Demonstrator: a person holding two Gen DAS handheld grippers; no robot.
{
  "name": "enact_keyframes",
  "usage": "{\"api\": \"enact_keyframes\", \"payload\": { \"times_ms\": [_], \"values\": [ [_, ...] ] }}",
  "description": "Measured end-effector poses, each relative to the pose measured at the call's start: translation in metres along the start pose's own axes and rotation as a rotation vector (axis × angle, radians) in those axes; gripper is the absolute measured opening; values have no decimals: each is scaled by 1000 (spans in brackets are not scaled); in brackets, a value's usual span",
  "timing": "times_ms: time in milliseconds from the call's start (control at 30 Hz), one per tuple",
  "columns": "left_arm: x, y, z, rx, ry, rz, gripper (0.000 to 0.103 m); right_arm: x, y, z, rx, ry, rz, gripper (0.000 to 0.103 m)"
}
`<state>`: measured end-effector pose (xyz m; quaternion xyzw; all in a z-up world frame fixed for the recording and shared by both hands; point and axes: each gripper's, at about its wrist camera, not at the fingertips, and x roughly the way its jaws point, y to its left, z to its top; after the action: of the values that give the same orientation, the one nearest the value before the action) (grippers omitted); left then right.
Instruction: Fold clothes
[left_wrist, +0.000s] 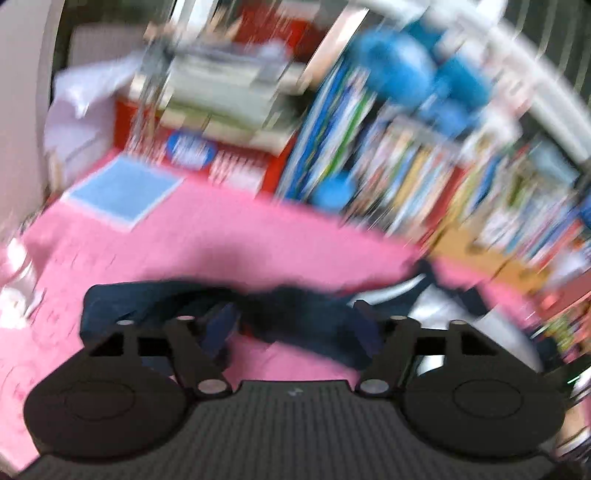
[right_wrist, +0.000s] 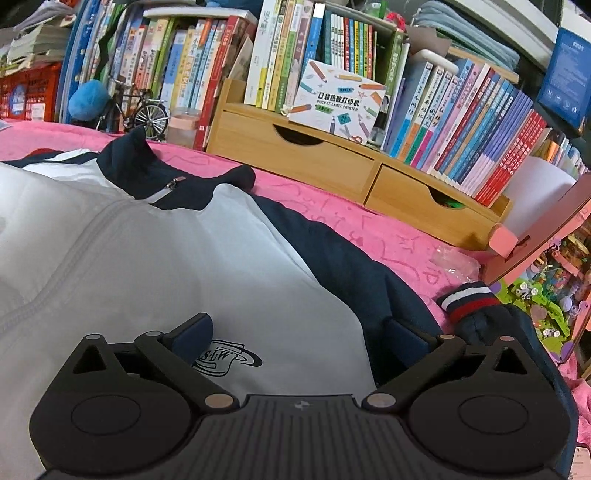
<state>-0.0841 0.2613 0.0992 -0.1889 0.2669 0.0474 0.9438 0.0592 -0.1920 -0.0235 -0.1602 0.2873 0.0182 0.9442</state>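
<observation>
Jacket (right_wrist: 155, 258) flat on pink cover (right_wrist: 388, 240), zipper up, right sleeve (right_wrist: 369, 280) spread beside bookshelf (right_wrist: 332, 74). Right gripper (right_wrist: 299, 339) jaws wide over chest logo, nothing held. Left gripper (left_wrist: 291, 328) jaws apart, empty, above navy sleeve (left_wrist: 155, 299); view blurred. Step, judged: between folds. Next: pinch sleeve, fold across body.

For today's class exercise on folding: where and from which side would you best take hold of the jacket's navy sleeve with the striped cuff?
Probably just behind the striped cuff, coming from above and the open right edge. The navy sleeve lies flat on the pink cover beside the white body, and the cuff bunches up, giving the open right hand-held gripper an edge to pinch.
</observation>
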Motion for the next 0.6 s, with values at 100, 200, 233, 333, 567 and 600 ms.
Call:
{"api": "enact_keyframes", "payload": {
  "times_ms": [100,200,233,333,567,600],
  "values": [
    [-11,-31,2,77,-74,-68,75,-1,2,-1,-10,-4,-10,102],
    [4,-73,-5,159,-84,-158,83,-2,4,-1,-20,-10,-15,102],
    [15,-91,-9,195,-67,-161,83,-3,4,-1,-11,-9,-2,99],
    [68,-131,-31,287,44,-116,81,-19,4,5,94,3,183,93],
    [128,-116,-75,418,231,131,61,-64,-1,-10,-12,-18,409,93],
    [125,-105,-75,425,227,169,62,-64,-6,-16,-24,0,410,91]
  ]
}}
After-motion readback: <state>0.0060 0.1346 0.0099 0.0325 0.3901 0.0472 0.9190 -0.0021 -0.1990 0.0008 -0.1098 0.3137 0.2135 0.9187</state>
